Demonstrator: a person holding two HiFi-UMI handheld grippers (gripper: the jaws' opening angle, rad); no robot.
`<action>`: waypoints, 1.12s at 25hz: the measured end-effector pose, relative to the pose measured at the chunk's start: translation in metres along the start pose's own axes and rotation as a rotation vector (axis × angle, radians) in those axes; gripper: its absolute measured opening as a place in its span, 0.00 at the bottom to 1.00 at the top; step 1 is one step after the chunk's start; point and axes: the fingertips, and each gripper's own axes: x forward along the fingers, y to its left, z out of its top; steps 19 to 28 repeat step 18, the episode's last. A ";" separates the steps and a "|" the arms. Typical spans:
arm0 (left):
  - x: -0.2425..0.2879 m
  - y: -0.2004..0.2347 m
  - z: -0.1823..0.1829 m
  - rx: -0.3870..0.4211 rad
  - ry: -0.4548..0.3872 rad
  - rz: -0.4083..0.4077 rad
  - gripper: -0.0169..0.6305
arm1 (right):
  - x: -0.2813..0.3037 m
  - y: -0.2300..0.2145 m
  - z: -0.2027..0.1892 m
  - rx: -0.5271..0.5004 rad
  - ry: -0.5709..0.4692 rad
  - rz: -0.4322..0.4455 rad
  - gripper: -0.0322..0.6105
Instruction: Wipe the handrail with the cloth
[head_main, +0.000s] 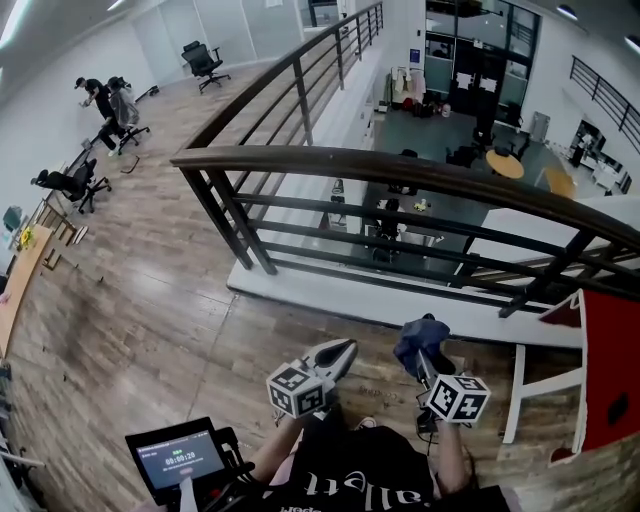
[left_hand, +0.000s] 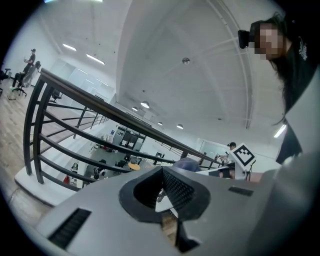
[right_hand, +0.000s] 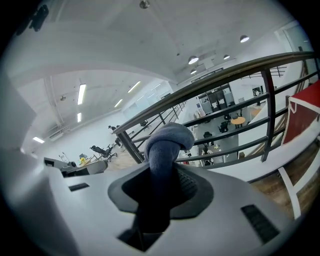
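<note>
The dark curved handrail (head_main: 400, 165) tops a black barred railing ahead of me, above and beyond both grippers. In the head view my right gripper (head_main: 422, 345) is shut on a bunched blue cloth (head_main: 418, 335), low by the floor and short of the rail. The right gripper view shows the cloth (right_hand: 167, 142) sticking up from between the jaws of the right gripper (right_hand: 162, 167), with the handrail (right_hand: 220, 77) behind it. My left gripper (head_main: 335, 352) is beside it, to the left, jaws together and holding nothing. In its own view the left gripper (left_hand: 161, 172) points up towards the handrail (left_hand: 100, 107).
A white ledge (head_main: 330, 295) runs under the railing, with a lower floor beyond. A red and white structure (head_main: 605, 370) stands at the right. A small screen (head_main: 180, 458) sits at bottom left. Office chairs (head_main: 205, 60) and people (head_main: 100, 100) are far off on the wooden floor.
</note>
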 end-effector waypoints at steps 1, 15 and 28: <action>-0.001 0.001 -0.001 -0.005 -0.007 -0.005 0.03 | 0.001 0.000 -0.003 0.001 -0.002 -0.003 0.21; -0.011 0.007 -0.013 0.012 0.027 0.000 0.03 | -0.002 -0.001 -0.014 0.005 -0.001 -0.028 0.21; -0.017 0.010 -0.013 -0.002 0.022 -0.006 0.03 | 0.002 0.003 -0.019 0.010 0.002 -0.030 0.21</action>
